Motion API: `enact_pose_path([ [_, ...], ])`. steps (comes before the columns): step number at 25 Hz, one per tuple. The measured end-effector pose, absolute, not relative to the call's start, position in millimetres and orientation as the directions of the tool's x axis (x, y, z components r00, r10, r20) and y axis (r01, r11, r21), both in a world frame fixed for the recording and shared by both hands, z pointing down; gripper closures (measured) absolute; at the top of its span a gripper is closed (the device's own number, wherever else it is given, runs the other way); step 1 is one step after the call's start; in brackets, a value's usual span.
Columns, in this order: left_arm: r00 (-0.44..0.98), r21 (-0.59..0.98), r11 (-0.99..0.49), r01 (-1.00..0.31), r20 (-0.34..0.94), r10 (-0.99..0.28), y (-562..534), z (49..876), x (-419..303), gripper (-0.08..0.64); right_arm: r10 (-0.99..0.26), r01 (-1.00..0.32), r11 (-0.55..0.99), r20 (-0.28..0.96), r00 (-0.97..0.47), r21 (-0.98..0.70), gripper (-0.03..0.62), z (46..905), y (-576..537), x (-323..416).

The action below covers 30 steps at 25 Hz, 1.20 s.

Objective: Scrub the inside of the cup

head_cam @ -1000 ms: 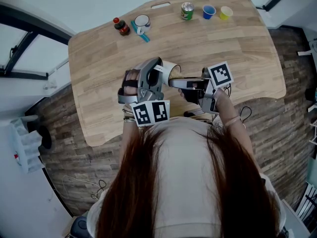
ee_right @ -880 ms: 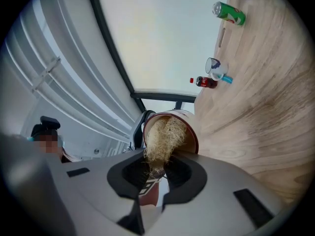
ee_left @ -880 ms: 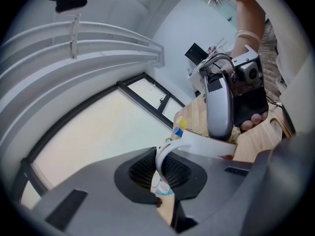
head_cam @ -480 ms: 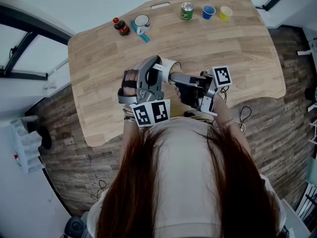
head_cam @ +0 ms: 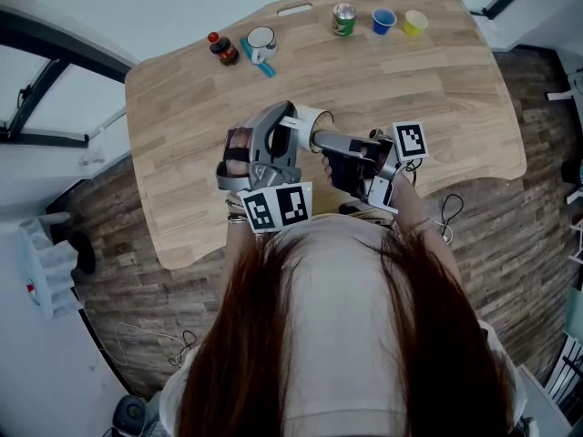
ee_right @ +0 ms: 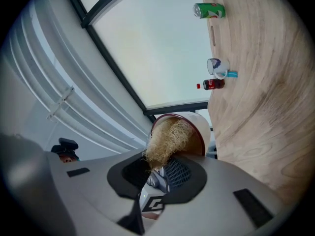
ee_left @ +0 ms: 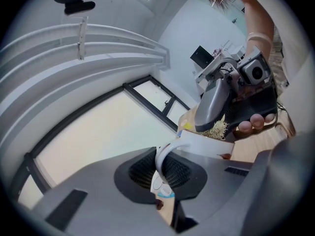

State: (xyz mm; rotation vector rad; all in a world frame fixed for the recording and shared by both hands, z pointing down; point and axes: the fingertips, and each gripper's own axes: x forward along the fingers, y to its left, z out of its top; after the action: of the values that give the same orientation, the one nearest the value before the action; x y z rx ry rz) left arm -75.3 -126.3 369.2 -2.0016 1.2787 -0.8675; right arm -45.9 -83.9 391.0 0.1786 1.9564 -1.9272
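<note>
A white cup (head_cam: 310, 119) with a brown inside lies on its side above the wooden table (head_cam: 182, 153). My left gripper (head_cam: 296, 126) is shut on its handle (ee_left: 165, 156). Its mouth faces my right gripper (head_cam: 319, 139), which is shut on a straw-coloured scrubber (ee_right: 165, 141). The fibres reach past the rim (ee_right: 170, 118) into the cup. In the left gripper view the scrubber (ee_left: 216, 128) sits at the mouth of the cup (ee_left: 209, 144), under the right gripper's grey jaw. In the right gripper view the cup's white wall (ee_right: 204, 124) shows just beyond the right gripper (ee_right: 160, 163).
Along the table's far edge stand a cola bottle (head_cam: 223, 49), a white mug (head_cam: 261, 40) with a blue item beside it, a green can (head_cam: 344, 20), a blue cup (head_cam: 384, 21) and a yellow cup (head_cam: 415, 24). Wood floor surrounds the table.
My right gripper has moved left, bringing the scrubber up to and into the cup's mouth. The left gripper and the cup have barely shifted.
</note>
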Motion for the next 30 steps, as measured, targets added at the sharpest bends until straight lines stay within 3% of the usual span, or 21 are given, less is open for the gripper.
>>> enact_pose_path([
  [7,0.354,-0.722,-0.418,-0.551,0.251,-0.901,-126,376,-75,0.535,-0.1,0.14,0.26,-0.171,-0.98,-0.956,0.515,393,-85,-46],
  [17,0.367,-0.717,-0.443,-0.539,0.274,-0.889,-125,379,-73,0.535,0.002,-0.039,0.461,0.044,-0.999,-0.887,0.517,396,-75,-48],
  [30,0.384,-0.697,-0.478,-0.535,0.303,-0.872,-124,383,-70,0.535,0.051,-0.185,0.82,0.391,-0.919,-0.542,0.52,405,-62,-48],
])
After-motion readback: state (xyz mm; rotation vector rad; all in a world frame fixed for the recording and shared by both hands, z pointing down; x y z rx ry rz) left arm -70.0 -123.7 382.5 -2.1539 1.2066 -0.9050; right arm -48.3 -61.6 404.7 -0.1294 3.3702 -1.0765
